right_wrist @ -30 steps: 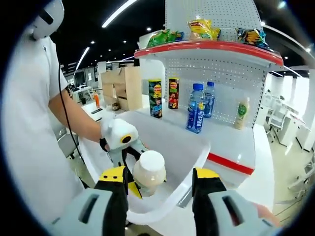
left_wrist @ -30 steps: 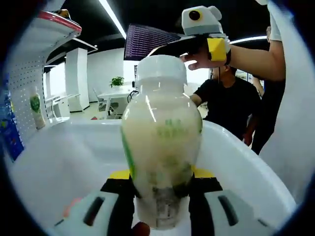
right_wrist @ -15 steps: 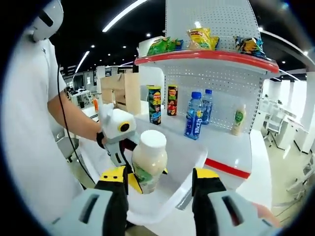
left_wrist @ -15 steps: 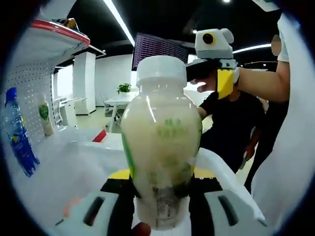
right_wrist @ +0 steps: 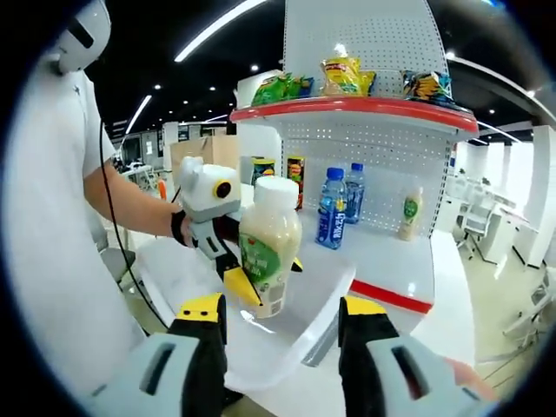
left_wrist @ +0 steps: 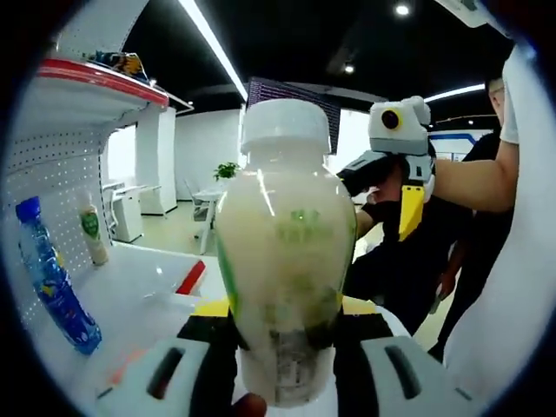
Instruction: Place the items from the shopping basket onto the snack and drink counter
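Observation:
A milky drink bottle [left_wrist: 285, 261] with a white cap stands upright in my left gripper [left_wrist: 283, 314], whose jaws are shut on its lower body. In the right gripper view the same bottle [right_wrist: 269, 239] hangs above the white shopping basket [right_wrist: 195, 269], held by the left gripper [right_wrist: 263, 280]. My right gripper [right_wrist: 282, 323] stands open below it, over the basket's near rim, holding nothing. In the left gripper view the right gripper [left_wrist: 388, 195] is up at the right, jaws apart. The white counter shelf [right_wrist: 391, 261] lies beyond the basket.
On the counter stand two blue water bottles [right_wrist: 330, 208], a small green-labelled bottle [right_wrist: 408, 217] and chip cans [right_wrist: 295, 169]. Snack bags [right_wrist: 343, 74] sit on the red-edged top shelf. A person in white stands at the left, another in black behind.
The left gripper has lifted the bottle up out of the basket and toward the shelf. The right gripper has stayed open over the basket rim.

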Tool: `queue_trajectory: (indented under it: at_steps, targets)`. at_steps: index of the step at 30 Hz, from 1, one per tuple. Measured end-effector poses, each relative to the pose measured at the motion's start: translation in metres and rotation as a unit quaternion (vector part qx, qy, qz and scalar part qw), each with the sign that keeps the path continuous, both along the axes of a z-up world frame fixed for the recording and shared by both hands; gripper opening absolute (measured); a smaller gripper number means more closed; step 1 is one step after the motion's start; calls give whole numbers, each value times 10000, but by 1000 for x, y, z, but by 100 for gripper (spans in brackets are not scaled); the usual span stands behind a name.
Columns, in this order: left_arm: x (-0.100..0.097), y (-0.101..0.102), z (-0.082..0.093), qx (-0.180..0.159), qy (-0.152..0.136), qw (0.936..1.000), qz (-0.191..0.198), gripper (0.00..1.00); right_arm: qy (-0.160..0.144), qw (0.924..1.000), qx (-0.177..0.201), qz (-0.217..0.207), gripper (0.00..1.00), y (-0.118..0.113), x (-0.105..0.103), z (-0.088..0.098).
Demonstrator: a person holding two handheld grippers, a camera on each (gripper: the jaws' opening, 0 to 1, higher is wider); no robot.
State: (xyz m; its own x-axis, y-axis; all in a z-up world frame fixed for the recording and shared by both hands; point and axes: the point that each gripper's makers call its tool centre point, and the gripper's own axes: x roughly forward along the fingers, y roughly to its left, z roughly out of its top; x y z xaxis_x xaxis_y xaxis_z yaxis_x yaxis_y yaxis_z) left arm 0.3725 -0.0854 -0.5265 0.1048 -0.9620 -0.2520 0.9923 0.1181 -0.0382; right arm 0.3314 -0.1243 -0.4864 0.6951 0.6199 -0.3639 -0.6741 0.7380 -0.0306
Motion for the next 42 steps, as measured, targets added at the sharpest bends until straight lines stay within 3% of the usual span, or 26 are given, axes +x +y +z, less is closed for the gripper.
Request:
queue_trajectory:
  at_steps: [5,23,42]
  targets:
    - [12,-2,13,-90,-44,9999,82,43,-10,10000,14,-57,51,-4,0,0]
    - [54,-20,40,-349,-153,9989,284,43,2,9955,40,-944,53,-50,10,-3]
    - [96,-43,52,-673,-132,9965,484,44,-17,9910,113,-1335,53,-69,10,-3]
